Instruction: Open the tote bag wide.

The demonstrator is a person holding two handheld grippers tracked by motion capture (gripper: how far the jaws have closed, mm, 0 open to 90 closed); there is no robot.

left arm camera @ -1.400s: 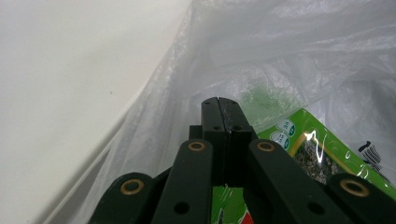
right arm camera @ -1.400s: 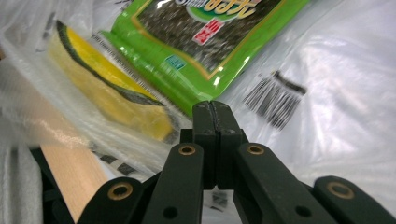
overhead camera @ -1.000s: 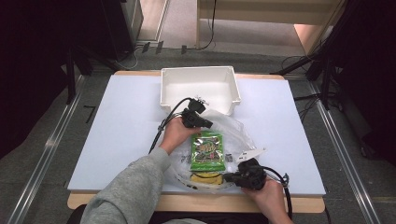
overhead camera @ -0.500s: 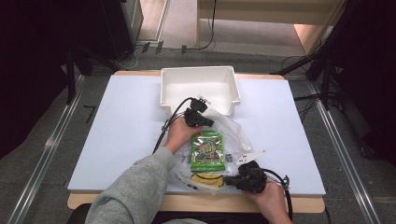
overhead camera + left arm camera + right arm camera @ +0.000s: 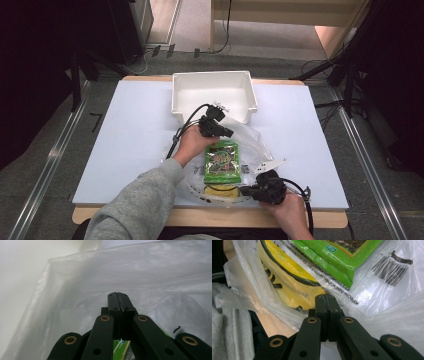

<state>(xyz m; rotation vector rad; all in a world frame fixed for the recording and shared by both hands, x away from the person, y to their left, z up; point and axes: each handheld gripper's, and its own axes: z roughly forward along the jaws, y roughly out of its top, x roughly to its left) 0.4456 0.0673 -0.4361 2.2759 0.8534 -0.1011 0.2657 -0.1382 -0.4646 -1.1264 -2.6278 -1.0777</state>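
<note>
Gripping a clear bag from two ends, mid-worktop, just in front of a white bin. Left gripper at the bag's far edge, near the bin's front wall; jaws pressed together, thin film seemingly caught between them, as seen in the left gripper view. Bag film bulging pale and creased beyond the tips there, bin wall off to one side. Right gripper at the bag's near edge, close to the worktop's front rim; jaws likewise pressed together, pinching film at the bag's mouth or nearly so; exact bite hard to tell. Green packet lying flat inside the bag, between the two grippers, long side running front to back. Yellow item with black markings under the packet's near end, also inside the film. In the right gripper view: packet above the tips, yellow item to their left, barcode label on the film to the right. Left hand and grey sleeve reaching in from the bottom; right hand low at the front edge.
</note>
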